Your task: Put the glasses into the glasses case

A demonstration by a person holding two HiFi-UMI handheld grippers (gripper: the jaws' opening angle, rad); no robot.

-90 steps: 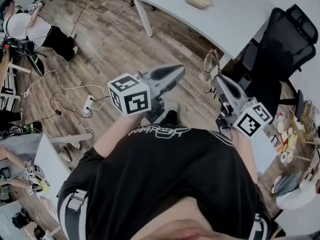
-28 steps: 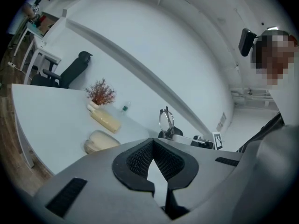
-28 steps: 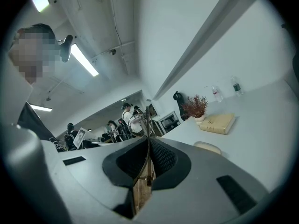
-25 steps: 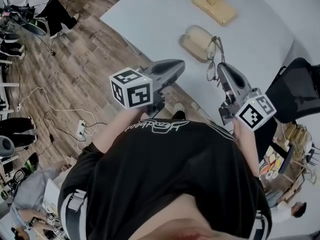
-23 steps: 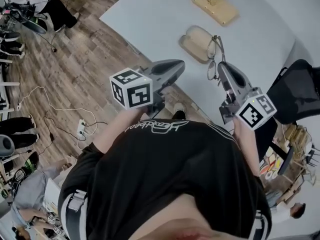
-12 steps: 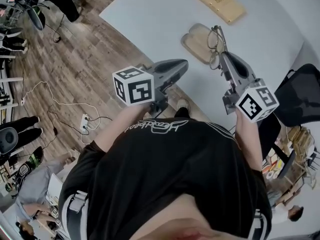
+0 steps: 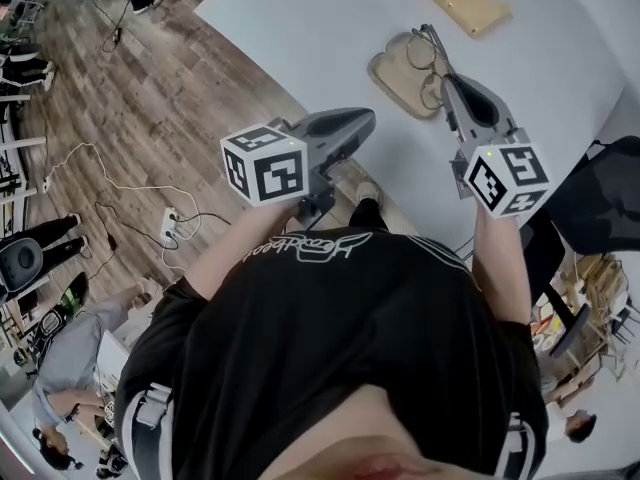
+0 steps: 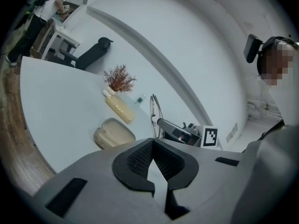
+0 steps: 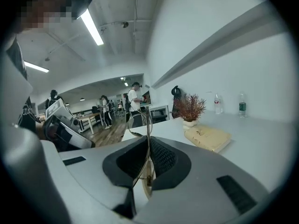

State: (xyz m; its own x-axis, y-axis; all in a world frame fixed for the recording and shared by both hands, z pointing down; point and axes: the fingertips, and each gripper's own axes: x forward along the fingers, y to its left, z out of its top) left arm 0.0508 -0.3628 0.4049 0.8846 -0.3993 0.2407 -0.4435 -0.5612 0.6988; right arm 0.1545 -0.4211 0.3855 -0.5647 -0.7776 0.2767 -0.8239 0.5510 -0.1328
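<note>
The glasses (image 7: 428, 66) are pinched in the closed fingers of the right gripper (image 7: 447, 80), by the open glasses case (image 7: 390, 68) on the tabletop (image 7: 300, 18), upper centre. The left gripper (image 7: 365, 120) is held with fingers together, empty.

I can read nothing for certain: the white script (image 7: 300, 248) across my black shirt (image 7: 330, 348) is too warped.

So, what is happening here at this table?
A person holds a hand-held gripper in each hand. The right hand-held gripper is shut on the glasses and holds them over the open glasses case on the white table. The left hand-held gripper is shut and empty. The glasses are not yet in the case.
</note>
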